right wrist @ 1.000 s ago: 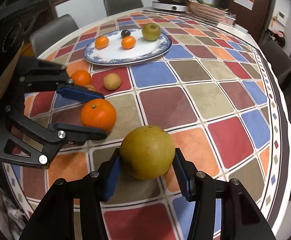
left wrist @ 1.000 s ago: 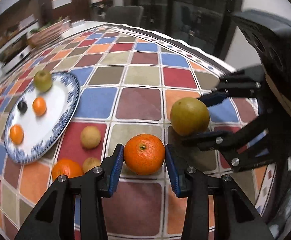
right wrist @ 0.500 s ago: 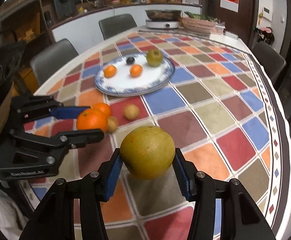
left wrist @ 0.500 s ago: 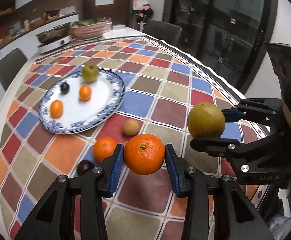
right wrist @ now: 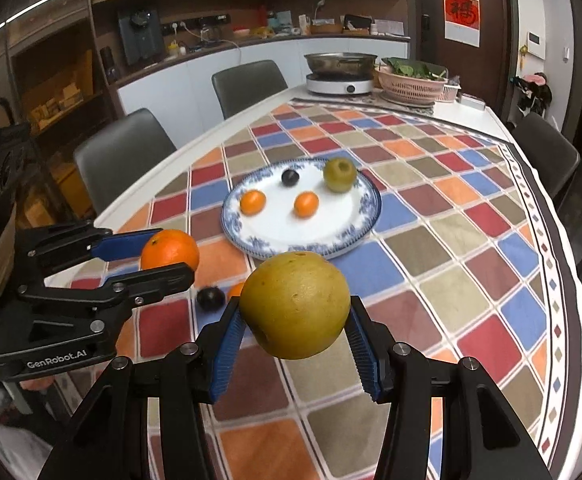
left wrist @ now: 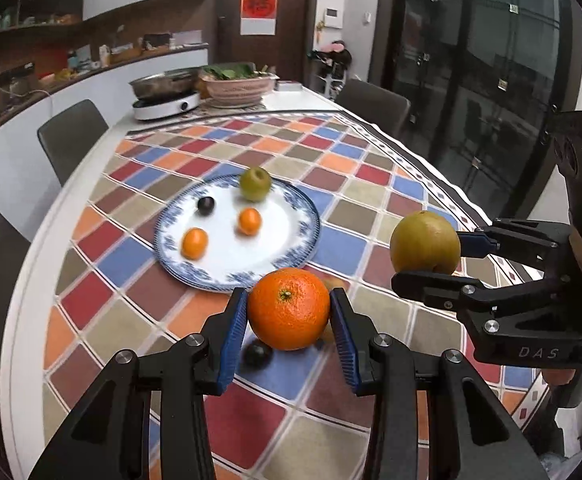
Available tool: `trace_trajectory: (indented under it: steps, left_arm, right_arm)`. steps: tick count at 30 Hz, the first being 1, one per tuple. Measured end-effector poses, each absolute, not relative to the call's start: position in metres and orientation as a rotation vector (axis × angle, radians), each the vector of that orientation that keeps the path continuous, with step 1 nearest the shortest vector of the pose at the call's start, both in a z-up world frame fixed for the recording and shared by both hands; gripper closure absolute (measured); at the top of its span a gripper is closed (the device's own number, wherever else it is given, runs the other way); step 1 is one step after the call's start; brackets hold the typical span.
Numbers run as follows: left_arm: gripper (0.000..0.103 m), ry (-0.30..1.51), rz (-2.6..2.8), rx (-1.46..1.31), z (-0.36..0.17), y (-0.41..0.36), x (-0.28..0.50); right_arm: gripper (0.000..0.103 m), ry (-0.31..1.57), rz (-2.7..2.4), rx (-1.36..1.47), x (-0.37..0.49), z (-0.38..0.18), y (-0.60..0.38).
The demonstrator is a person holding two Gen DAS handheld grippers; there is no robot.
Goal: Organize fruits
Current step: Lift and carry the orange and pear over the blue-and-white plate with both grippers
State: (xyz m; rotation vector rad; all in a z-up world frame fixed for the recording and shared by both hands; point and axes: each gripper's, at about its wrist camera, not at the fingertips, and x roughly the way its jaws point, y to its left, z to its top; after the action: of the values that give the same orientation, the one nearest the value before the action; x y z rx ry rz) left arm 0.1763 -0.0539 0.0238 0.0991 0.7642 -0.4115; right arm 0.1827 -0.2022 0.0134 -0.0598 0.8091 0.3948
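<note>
Grippers (left wrist: 289, 310) (right wrist: 295, 306): two, one fruit each

On the blue-rimmed plate (right wrist: 365, 222): two small oranges (right wrist: 252, 202), one dark plum (right wrist: 290, 177), one green apple (right wrist: 339, 175), four fruits in all. Near the plate's front rim, one more dark plum (right wrist: 210, 298) lies on the cloth. Held above it: one large orange (left wrist: 288, 309), one yellow-green pear (right wrist: 295, 305). Two grippers (right wrist: 295, 354), four chairs (right wrist: 123, 156).
</note>
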Motion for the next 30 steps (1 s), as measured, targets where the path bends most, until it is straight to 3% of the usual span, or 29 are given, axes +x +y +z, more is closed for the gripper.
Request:
trace_trajectory:
  steps: [12, 30]
  left_arm:
    - [0.062, 0.716, -0.334, 0.139, 0.030, -0.038, 0.217]
    - [0.062, 0.811, -0.327, 0.163, -0.003, -0.030, 0.317]
  right_arm:
    - [0.052, 0.801, 0.427, -0.105, 0.229, 0.030, -0.176]
    - [0.052, 0.917, 0.404, -0.085, 0.331, -0.002, -0.165]
